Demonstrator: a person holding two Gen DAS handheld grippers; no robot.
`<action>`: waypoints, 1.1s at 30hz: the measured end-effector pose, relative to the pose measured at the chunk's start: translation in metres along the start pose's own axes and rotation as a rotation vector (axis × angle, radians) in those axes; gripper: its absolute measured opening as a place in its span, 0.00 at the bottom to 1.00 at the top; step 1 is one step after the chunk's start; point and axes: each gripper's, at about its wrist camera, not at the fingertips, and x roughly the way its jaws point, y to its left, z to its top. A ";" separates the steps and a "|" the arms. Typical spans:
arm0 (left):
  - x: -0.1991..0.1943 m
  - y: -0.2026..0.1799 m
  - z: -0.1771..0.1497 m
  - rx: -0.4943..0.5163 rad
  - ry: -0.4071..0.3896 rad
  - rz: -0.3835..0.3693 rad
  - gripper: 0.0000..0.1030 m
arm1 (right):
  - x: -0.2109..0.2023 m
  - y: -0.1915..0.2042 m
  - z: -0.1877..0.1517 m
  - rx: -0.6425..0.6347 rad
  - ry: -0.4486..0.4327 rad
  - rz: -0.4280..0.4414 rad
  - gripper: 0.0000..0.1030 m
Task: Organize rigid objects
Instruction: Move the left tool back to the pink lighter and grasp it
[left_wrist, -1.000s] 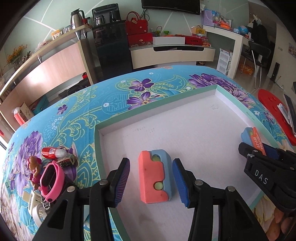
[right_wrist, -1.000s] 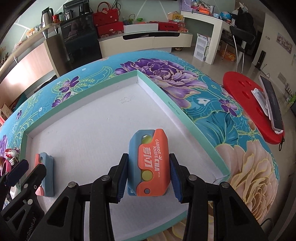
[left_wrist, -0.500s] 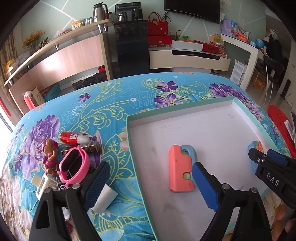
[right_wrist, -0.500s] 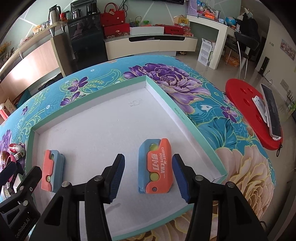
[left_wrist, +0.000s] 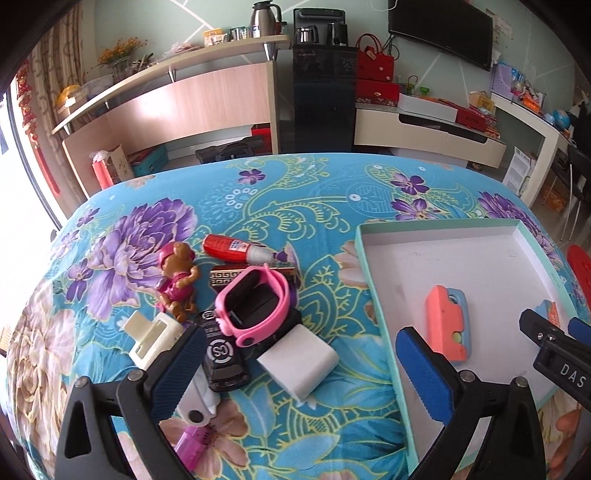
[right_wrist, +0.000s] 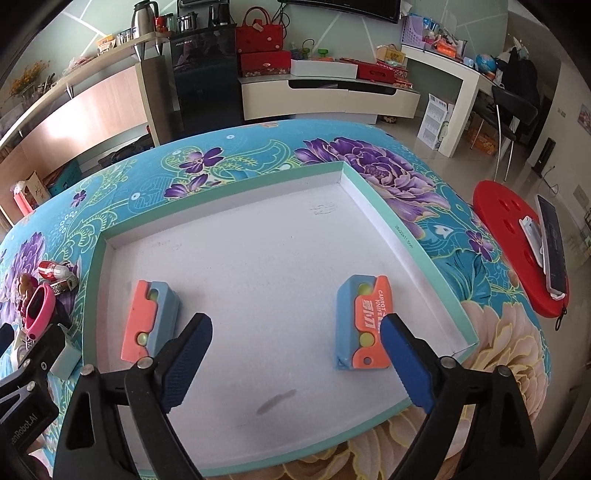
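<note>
In white tray (right_wrist: 388, 236), 2 blocky toys (right_wrist: 364, 321).

Pale green walls, wall TV (left_wrist: 441, 31), black fridge (left_wrist: 323, 98), tiled floor (right_wrist: 476, 155)

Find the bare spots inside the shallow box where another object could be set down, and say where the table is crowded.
Inside the box, the floor is bare behind both toy knives, and between the left knife and the right knife. Left of the box it is crowded: pink watch, white block, toy figure and glue bottle cluster together.
</note>
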 end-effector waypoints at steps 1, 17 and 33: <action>0.000 0.006 -0.001 -0.009 0.003 0.008 1.00 | -0.001 0.002 -0.001 0.005 0.002 0.006 0.90; -0.040 0.113 -0.011 -0.214 -0.085 0.092 1.00 | -0.036 0.063 -0.007 -0.083 -0.051 0.141 0.90; -0.044 0.150 -0.046 -0.239 -0.017 0.094 1.00 | -0.045 0.134 -0.042 -0.290 -0.014 0.220 0.90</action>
